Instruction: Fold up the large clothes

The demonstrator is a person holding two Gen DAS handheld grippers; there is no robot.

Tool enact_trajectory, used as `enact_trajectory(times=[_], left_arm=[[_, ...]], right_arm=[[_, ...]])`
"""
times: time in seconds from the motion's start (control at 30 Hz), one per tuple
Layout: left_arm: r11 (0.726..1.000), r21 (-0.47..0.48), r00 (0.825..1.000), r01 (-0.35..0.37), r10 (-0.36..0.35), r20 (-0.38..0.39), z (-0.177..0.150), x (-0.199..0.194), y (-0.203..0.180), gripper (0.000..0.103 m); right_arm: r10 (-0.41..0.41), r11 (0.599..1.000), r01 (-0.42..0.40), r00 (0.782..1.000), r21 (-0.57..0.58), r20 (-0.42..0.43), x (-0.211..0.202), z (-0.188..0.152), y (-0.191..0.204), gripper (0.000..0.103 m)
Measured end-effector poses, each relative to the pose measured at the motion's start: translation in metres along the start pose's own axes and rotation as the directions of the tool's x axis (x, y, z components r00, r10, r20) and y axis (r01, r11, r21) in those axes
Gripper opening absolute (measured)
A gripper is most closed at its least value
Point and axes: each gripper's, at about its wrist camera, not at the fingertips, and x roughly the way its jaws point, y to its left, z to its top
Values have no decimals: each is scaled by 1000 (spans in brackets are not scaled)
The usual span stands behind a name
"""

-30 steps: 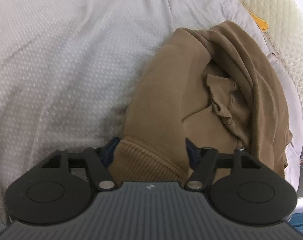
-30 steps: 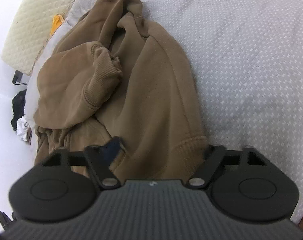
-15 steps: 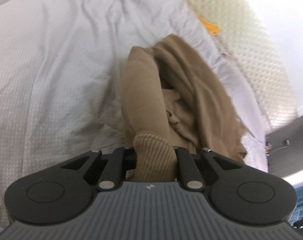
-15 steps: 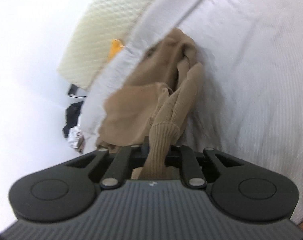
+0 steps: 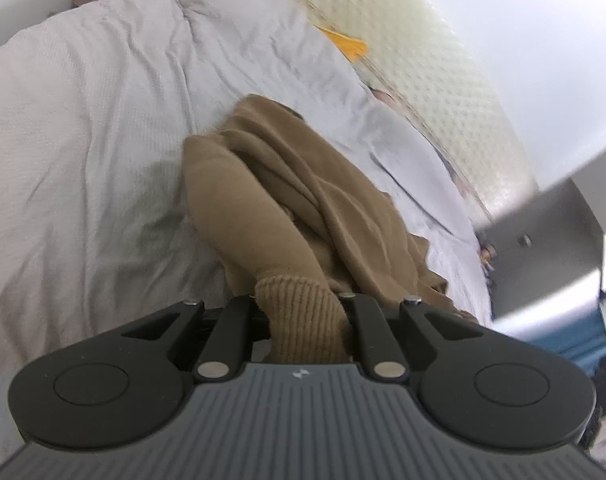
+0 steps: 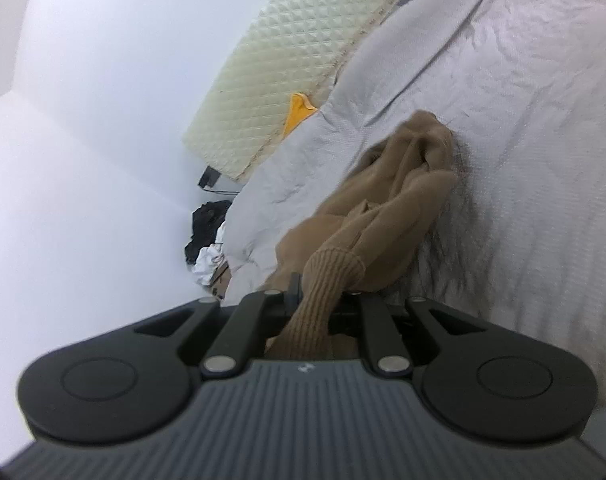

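Observation:
A tan sweatshirt (image 5: 303, 200) hangs stretched from both grippers above a bed with a pale grey cover (image 5: 83, 140). My left gripper (image 5: 303, 304) is shut on the ribbed hem (image 5: 299, 312), which bunches between its jaws. In the right wrist view the same sweatshirt (image 6: 403, 200) trails down to the bed cover (image 6: 523, 120). My right gripper (image 6: 319, 296) is shut on another stretch of ribbed hem (image 6: 323, 280). The far end of the garment still rests crumpled on the bed. The fingertips are hidden by cloth.
A cream quilted mattress (image 5: 423, 80) leans along the bed's far side, with an orange item (image 5: 351, 46) wedged beside it. A grey panel (image 5: 543, 240) stands at the right. Dark and white items (image 6: 207, 236) lie on the floor by the white wall (image 6: 83, 120).
Both grippers went from open around the hem to shut on it. They have risen and pulled the sweatshirt up off the bed, stretching it into a long hanging shape.

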Motion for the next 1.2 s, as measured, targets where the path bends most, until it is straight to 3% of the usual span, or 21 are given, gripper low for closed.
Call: enact_trajectory(times=[0.23,0.37,0.47,0.57,0.7,0.83,0.97,1.2], left_arm=[[995,-23,995,100,-99,16,-49,-96,1,13],[993,-53,994,110,-109,18,-66,-105,9,13],[996,-17,996,87,-87,8,-63,-87,3,14],[993,-62,995,104,-103,19,-41,-60,-1,14],[987,-119,994,107,-103,42,4,-19,-17,14],[983,-167,996,78,-70,57,48,32,-30,15],[978,-206,1000,19,-17,9,87,94,-33,16],[961,-272,996,-45,23,-84,123,201,1,17]], right_arm=[[26,999,-25,999,-34,34,-82,-39,22,12],[15,999,-17,998,28,66,-93,-51,10,12],[-14,999,11,997,42,73,-76,-46,-1,12],[-30,996,22,995,84,91,-52,-29,-12,13],[-27,994,15,994,107,110,-23,3,-7,13],[-75,989,58,989,132,125,33,43,-2,13],[-168,967,146,982,208,90,101,74,-17,13],[-260,914,236,965,331,29,195,82,-67,13]])
